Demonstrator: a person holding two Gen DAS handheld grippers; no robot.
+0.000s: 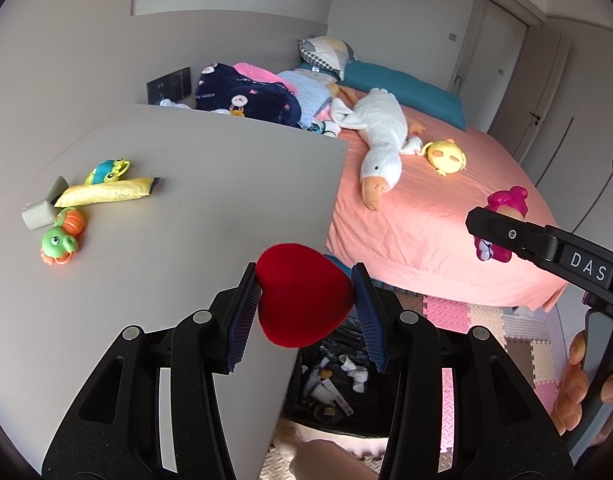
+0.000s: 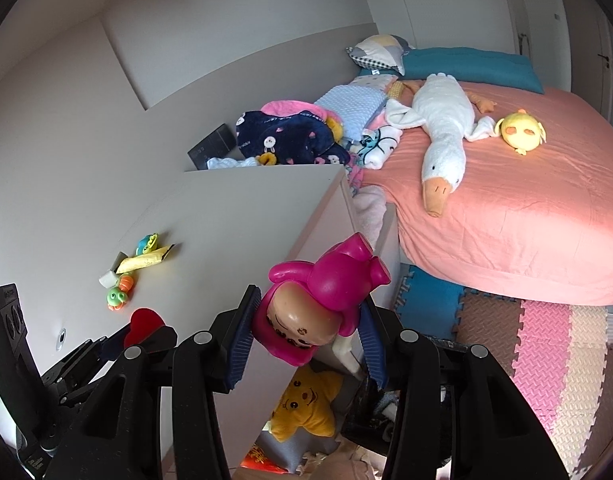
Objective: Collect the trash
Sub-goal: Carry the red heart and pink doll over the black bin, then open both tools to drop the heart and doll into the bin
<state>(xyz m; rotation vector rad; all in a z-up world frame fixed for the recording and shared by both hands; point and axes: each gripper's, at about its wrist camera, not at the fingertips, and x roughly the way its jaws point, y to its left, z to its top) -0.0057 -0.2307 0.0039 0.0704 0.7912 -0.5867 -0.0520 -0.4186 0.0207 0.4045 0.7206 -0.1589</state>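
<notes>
My left gripper is shut on a red velvet heart, held over the edge of the grey cabinet top, above a dark bin of trash on the floor. My right gripper is shut on a magenta doll toy; it also shows in the left wrist view. A yellow wrapper and a grey carton lie on the cabinet top at the far left, among small plastic toys. The left gripper with the heart shows at the lower left of the right wrist view.
A green and orange toy and a blue and green toy lie by the wrapper. The pink bed holds a white goose plush and a yellow chick. Foam mats cover the floor. A yellow star plush lies below.
</notes>
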